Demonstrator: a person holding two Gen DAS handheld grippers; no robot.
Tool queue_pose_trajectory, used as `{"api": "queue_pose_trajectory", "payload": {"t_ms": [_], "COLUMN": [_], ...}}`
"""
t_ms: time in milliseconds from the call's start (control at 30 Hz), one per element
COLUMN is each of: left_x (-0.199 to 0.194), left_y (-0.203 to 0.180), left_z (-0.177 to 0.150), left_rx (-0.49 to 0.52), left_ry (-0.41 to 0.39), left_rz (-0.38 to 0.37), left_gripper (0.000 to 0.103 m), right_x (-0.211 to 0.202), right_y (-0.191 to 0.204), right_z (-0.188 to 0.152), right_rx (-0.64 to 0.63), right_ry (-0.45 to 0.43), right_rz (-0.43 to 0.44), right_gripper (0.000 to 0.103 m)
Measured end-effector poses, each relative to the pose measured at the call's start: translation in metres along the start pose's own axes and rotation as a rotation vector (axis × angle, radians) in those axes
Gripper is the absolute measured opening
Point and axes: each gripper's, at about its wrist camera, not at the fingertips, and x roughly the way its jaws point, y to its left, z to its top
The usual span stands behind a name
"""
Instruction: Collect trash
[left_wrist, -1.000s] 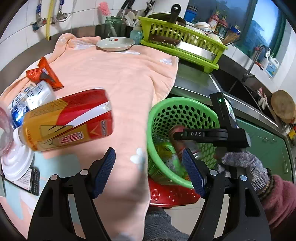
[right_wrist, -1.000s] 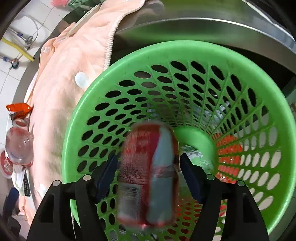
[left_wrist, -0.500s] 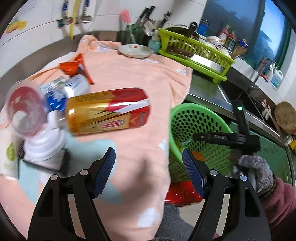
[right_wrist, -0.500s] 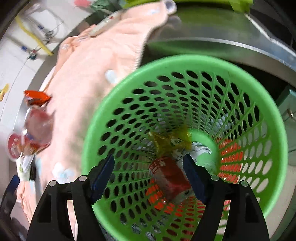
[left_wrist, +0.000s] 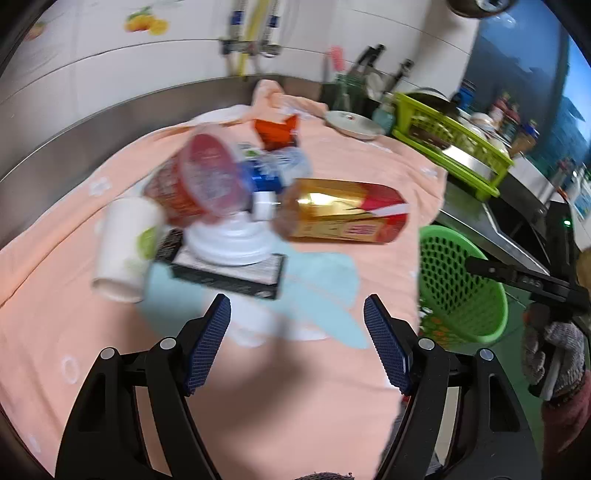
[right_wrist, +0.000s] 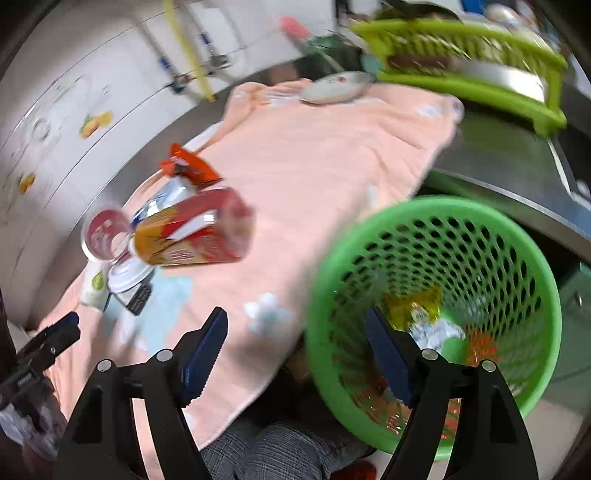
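Observation:
A pile of trash lies on the pink towel: a gold-and-red can on its side, a white paper cup, a clear plastic cup, a white lid, a blue-white wrapper and an orange packet. My left gripper is open and empty, just short of the pile. My right gripper is open and empty over the towel's edge, beside the green basket, which holds wrappers. The can also shows in the right wrist view.
A green dish rack and a white plate stand at the back of the counter. A steel sink lies to the right. A dark flat box sits under the lid. The basket stands off the counter's edge.
The red can dropped from my right gripper into the basket, and that gripper has pulled back left toward the towel. My left gripper has swung left to face the trash pile.

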Motion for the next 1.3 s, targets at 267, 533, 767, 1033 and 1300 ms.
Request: {"api": "queue_pose_trajectory", "payload": {"t_ms": [267, 533, 767, 1033, 1300], "left_x": [-0.015, -0.024, -0.027, -0.023, -0.014], "left_y": [0.044, 0.079, 0.105, 0.124, 0.137], "left_z": [-0.009, -0.009, -0.014, -0.014, -0.003], "left_rx": [-0.073, -0.145, -0.188, -0.216, -0.227], "left_ry": [-0.016, -0.033, -0.030, -0.020, -0.015], "left_rz": [0.077, 0.119, 0.137, 0.146, 0.144], "left_gripper": [0.074, 0.074, 0.074, 0.074, 0.075], "right_x": [0.015, 0.034, 0.054, 0.089, 0.125], "right_y": [0.052, 0.112, 0.180, 0.234, 0.267], "right_z": [0.009, 0.021, 0.043, 0.068, 0.088], "right_rx": [-0.105, -0.188, -0.307, -0.464, -0.645], "right_ry": [0.011, 0.033, 0.012, -0.005, -0.024], "right_rz": [0.077, 0.171, 0.246, 0.294, 0.316], "right_gripper": [0.075, 0.076, 0.085, 0.094, 0.096]}}
